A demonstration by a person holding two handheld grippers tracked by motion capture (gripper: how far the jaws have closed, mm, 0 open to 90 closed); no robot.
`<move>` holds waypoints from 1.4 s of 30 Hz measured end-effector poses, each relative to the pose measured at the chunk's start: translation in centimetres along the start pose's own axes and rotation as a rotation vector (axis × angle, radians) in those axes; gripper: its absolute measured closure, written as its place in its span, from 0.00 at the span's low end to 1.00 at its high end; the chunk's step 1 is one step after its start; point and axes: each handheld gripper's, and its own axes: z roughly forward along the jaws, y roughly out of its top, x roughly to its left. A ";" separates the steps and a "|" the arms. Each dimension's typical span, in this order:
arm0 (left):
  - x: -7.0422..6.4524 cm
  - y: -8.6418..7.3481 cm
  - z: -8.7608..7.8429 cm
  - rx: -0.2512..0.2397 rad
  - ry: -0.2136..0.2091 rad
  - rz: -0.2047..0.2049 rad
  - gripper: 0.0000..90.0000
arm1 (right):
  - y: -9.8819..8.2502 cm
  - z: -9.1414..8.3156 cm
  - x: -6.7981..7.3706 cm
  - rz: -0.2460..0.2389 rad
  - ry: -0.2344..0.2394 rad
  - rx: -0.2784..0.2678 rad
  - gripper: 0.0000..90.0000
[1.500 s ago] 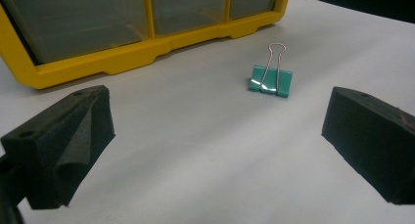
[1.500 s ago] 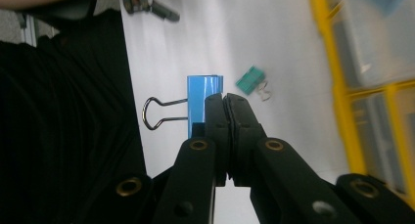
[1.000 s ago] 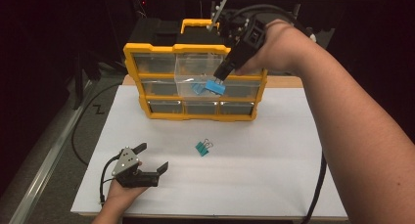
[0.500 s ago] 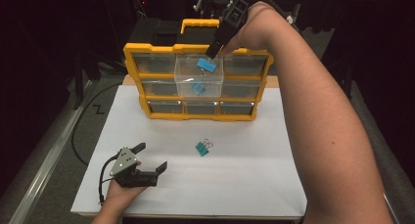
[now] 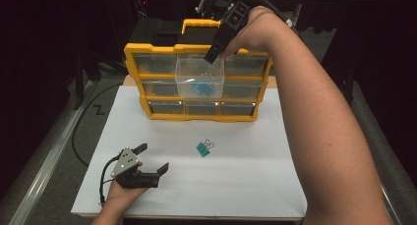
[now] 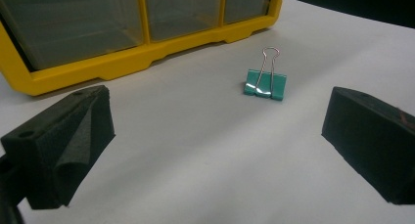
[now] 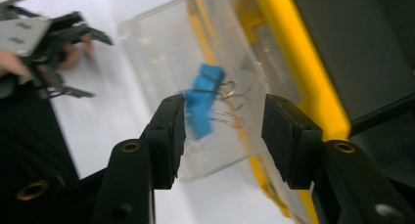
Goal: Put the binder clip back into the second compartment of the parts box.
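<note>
Green binder clip (image 6: 265, 84), handles toward organizer (image 6: 122, 62)

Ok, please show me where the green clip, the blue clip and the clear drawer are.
green clip (image 6: 265, 83), left gripper view, on its green body
blue clip (image 5: 202, 89), high view, on its blue body inside the drawer
clear drawer (image 5: 182, 68), high view, on its left wall

White tabletop (image 5: 236, 185) fills centre to 6 o'clock. Grey floor (image 5: 54, 156) w/ metal rail (image 5: 46, 161) at 8 o'clock. Dark, unlit room at 12 o'clock.
</note>
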 end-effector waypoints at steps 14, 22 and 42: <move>-0.2 0.0 0.1 0.004 0.009 -0.001 0.00 | -6.3 0.3 4.1 -0.010 0.061 0.048 0.54; -0.3 0.0 0.2 0.011 0.009 0.004 0.00 | -9.9 4.9 5.8 -0.020 0.107 0.068 0.50; -0.4 0.0 0.2 0.021 -0.003 0.013 0.00 | -12.9 21.8 7.1 -0.012 0.158 0.138 0.35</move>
